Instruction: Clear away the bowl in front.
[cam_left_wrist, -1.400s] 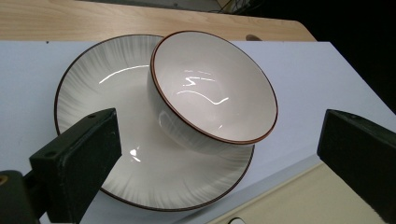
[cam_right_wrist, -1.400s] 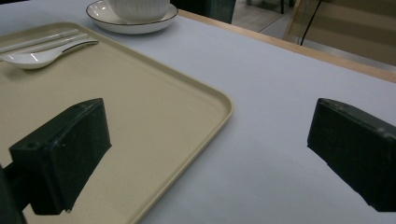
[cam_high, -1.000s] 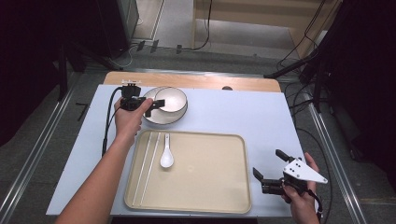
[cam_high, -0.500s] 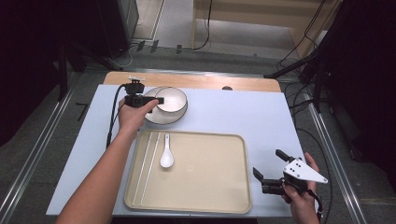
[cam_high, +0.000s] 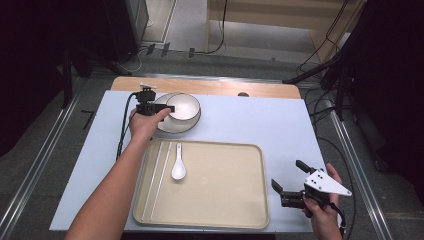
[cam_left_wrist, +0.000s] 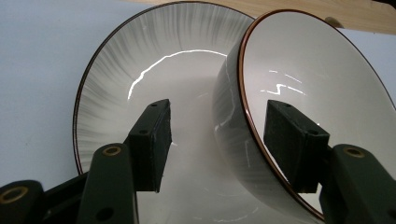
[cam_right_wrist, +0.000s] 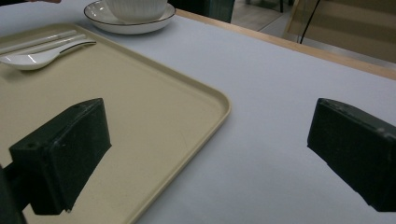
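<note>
In the upper middle of the high view, the white ribbed ceramic bowl with a brown rim (cam_left_wrist: 299, 93) sits on a grey-streaked round plate (cam_left_wrist: 140, 60). The left gripper (cam_left_wrist: 224, 140) straddles its wall, jaws just closing, pads not yet pressing. The right gripper (cam_high: 295, 182), lower right, gapes empty beside the beige plastic tray (cam_high: 225, 200).

Bowl (cam_left_wrist: 299, 93): glazed ceramic, glossy white inside, thin brown rim, fine ribbing outside. Plate (cam_left_wrist: 140, 79) under it: same gloss, grey brushed streaks. My left tongs (cam_left_wrist: 224, 140): matt black plastic pads, brass-looking inserts. Tray (cam_right_wrist: 154, 116): smooth matt beige plastic. Spoon (cam_high: 178, 169): shiny white ceramic. Bench (cam_high: 260, 125): matt pale blue cover, wood edge.
</note>
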